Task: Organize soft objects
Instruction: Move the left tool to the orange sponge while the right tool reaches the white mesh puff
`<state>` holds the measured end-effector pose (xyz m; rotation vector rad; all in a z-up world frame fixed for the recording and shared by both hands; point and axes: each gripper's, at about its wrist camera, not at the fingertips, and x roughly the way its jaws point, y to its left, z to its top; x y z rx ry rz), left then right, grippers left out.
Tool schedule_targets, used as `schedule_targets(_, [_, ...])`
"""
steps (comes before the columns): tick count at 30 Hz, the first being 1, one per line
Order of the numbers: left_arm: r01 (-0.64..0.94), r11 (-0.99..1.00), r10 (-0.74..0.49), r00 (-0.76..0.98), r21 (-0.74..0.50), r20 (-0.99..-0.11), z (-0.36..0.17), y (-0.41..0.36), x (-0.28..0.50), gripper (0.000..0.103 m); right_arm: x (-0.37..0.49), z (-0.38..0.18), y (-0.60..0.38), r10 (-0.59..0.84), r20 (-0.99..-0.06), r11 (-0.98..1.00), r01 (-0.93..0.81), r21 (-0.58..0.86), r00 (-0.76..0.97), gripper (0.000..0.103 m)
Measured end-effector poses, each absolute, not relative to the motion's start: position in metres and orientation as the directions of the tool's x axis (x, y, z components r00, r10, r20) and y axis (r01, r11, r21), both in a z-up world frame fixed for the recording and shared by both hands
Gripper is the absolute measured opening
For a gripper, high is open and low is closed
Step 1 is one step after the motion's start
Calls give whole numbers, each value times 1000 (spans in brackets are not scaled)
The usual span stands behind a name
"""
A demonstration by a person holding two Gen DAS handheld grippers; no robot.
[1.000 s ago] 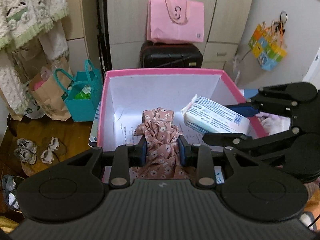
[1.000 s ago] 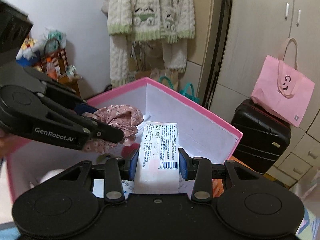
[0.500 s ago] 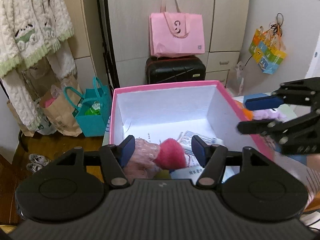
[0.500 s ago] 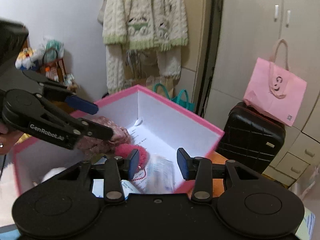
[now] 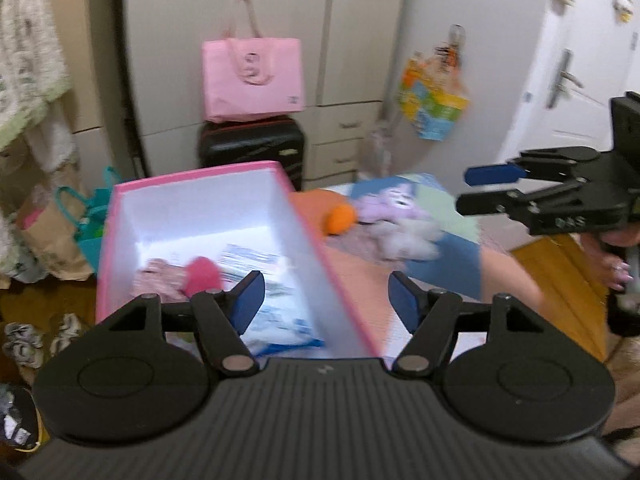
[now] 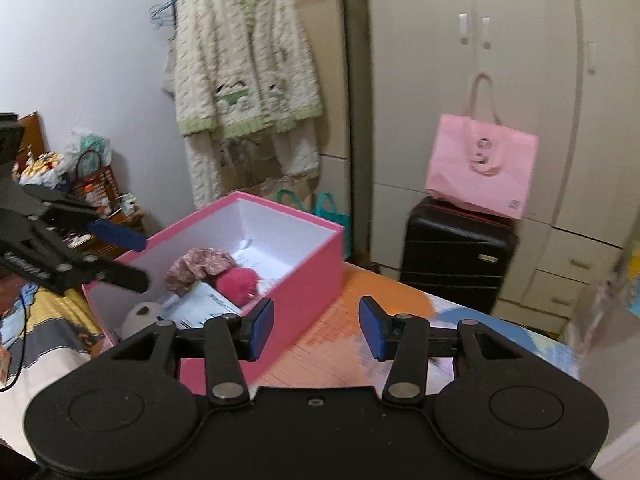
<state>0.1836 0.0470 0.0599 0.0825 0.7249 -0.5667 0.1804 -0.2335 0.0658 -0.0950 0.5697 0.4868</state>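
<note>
A pink box (image 5: 308,236) with white inner walls holds a floral cloth (image 5: 154,282), a red fluffy ball (image 5: 202,274) and a tissue pack (image 5: 276,312); the right wrist view (image 6: 308,280) also shows a pale plush toy (image 6: 140,316) in it. My left gripper (image 5: 326,302) is open and empty over the box's right rim. My right gripper (image 6: 316,326) is open and empty, right of the box above the mat. An orange ball (image 5: 340,218) and a lilac plush (image 5: 396,216) lie on the mat right of the box.
A black suitcase (image 6: 456,256) with a pink tote (image 6: 480,164) stands against white cupboards. A knitted cardigan (image 6: 244,76) hangs at the left. Teal and brown bags (image 5: 80,224) sit left of the box. A colourful bag (image 5: 432,100) hangs on the right wall.
Both grippers let go of their loads, the floral cloth and the tissue pack, into the box, opened wide, then pulled back and swung right.
</note>
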Motion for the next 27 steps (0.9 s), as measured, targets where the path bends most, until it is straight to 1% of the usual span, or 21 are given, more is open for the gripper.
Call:
schedule_targets(4, [571, 809, -507, 556, -140, -658, 58, 18, 170, 68, 162, 62, -262, 393, -528, 899, -436, 49, 752, 54])
schedule_targets(10, [595, 790, -526, 530, -150, -665, 50, -26, 165, 68, 142, 48, -288, 391, -525, 898, -440, 35, 756, 60])
schedule_targets(17, [575, 804, -527, 572, -150, -629, 39, -70, 173, 68, 141, 28, -302, 422, -526, 872, -489, 14, 738, 63])
schedule_targets(22, [526, 844, -476, 645, -105, -597, 29, -94, 187, 68, 158, 11, -304, 445, -535, 854, -521, 11, 718, 63])
schedule_targets(27, [475, 868, -464, 676, -142, -573, 14, -106, 212, 67, 186, -11, -302, 453, -536, 841, -540, -8, 712, 63])
